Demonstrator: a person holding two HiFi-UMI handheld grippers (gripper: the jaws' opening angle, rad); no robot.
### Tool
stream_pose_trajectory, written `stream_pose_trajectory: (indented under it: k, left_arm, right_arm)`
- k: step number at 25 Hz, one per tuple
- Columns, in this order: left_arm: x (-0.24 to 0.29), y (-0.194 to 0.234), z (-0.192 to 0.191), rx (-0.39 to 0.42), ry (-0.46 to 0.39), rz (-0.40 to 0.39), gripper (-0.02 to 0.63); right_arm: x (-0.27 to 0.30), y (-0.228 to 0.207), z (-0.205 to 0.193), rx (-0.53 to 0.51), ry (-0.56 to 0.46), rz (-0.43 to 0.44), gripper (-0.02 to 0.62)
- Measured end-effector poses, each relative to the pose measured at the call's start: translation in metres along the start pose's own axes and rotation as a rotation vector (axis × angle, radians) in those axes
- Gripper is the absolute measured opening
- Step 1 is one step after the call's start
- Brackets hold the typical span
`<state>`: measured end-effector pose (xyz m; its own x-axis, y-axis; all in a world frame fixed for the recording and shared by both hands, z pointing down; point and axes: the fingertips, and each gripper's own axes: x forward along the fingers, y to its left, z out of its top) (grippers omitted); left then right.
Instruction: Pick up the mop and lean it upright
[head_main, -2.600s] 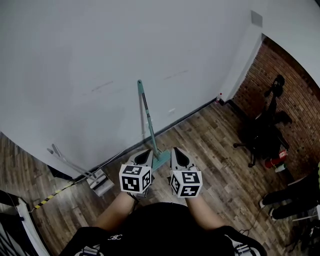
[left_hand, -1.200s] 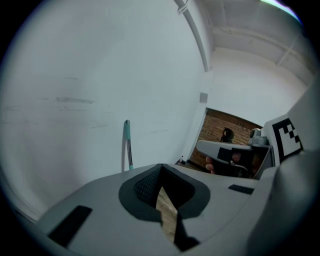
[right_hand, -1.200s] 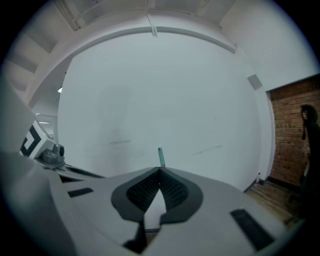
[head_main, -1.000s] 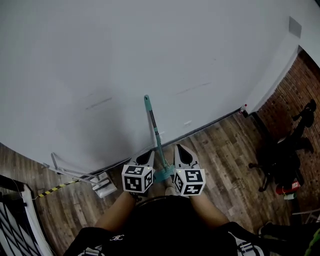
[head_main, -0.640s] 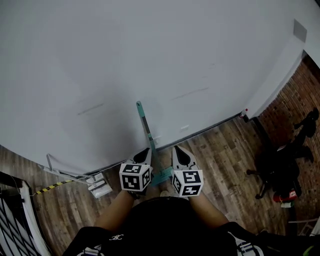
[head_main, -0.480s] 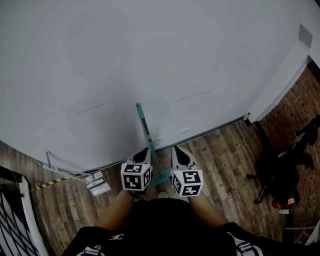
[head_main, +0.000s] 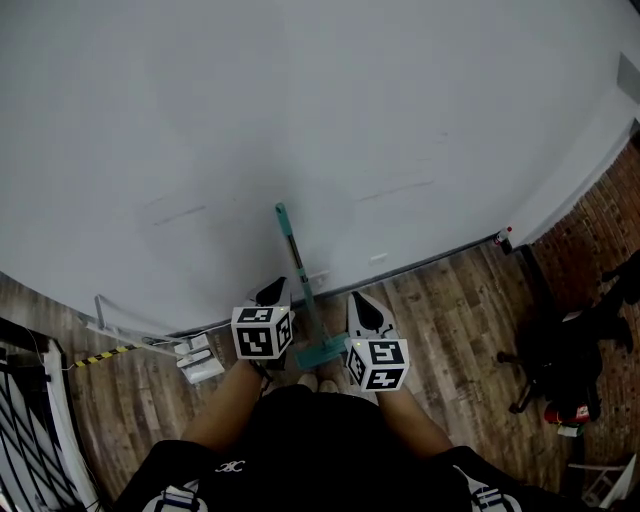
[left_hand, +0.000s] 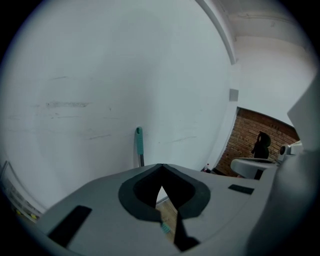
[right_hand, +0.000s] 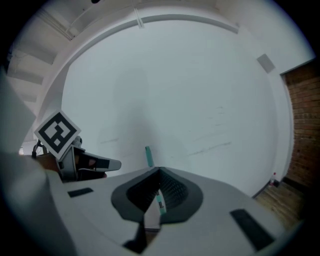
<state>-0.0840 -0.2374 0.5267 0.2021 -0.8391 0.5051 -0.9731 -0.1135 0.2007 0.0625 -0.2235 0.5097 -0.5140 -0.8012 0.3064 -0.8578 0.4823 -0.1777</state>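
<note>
The mop stands upright, its teal-tipped handle leaning on the white wall and its teal head on the wood floor by my feet. My left gripper is just left of the pole, shut and empty, not touching it. On the other side of the pole, my right gripper is also shut with nothing held. In the left gripper view the mop handle rises above the closed left gripper. The right gripper view shows the handle top beyond the closed right gripper.
A white dustpan-like item and yellow-black tape lie at the wall base on the left, beside a white rack. A black office chair stands by the brick wall on the right.
The left gripper has drawn a little left and up, away from the pole. The mop stays leaning on the wall. The right gripper has hardly moved.
</note>
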Motion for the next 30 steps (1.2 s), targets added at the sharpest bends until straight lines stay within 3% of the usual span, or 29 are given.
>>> stream_pose_trajectory:
  k: [10,18,25,30]
  left_arm:
    - [0.054,0.038,0.026,0.018,-0.012,0.032,0.026]
    - [0.102,0.052,0.056,0.008,-0.057,0.034,0.112]
    - [0.134,0.055,0.058,0.059,-0.024,0.063,0.163]
    - [0.153,0.064,0.048,0.088,0.028,0.136,0.167]
  right_arm:
    - [0.015,-0.004,0.018,-0.041,0.003,-0.017,0.013]
    - [0.008,-0.032,0.024,-0.039,0.002,-0.09,0.014]
    - [-0.014,-0.056,0.013,-0.024,0.025,-0.166,0.014]
    - [-0.022,-0.065,0.011,-0.011,0.03,-0.19,0.014]
